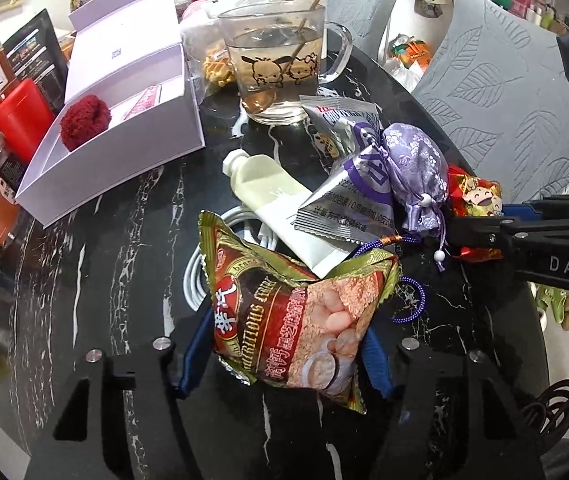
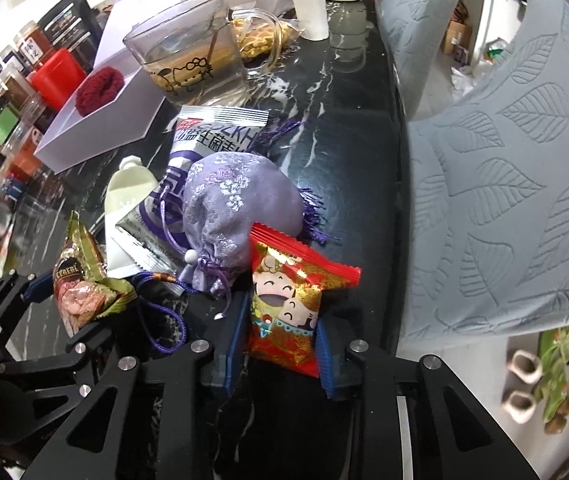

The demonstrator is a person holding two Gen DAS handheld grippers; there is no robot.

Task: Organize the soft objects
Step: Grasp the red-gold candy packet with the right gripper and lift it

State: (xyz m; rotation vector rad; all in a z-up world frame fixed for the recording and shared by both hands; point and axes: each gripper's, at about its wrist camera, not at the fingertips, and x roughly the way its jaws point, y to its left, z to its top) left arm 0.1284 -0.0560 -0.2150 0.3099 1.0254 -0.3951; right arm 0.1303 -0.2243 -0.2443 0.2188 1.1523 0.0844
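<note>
My left gripper (image 1: 280, 352) is shut on a gold and brown cereal packet (image 1: 296, 312), also seen in the right wrist view (image 2: 84, 284). My right gripper (image 2: 278, 344) is shut on a red snack packet (image 2: 288, 300), which shows at the right of the left wrist view (image 1: 474, 204). Between them lie a purple flowered sachet (image 2: 236, 208) with cord and tassels, a silver and purple pouch (image 1: 348, 196), and a cream tube (image 1: 272, 200). A dark red knitted ball (image 1: 86, 122) sits in the open white box (image 1: 132, 148).
A glass mug (image 1: 280, 64) of liquid with a stick stands behind the pile. Jars and a red tin (image 1: 20, 120) line the left side. A white cable (image 1: 204, 276) lies under the cereal packet. Grey leaf-pattern chairs (image 2: 504, 184) stand along the black marble table's (image 2: 344, 152) right edge.
</note>
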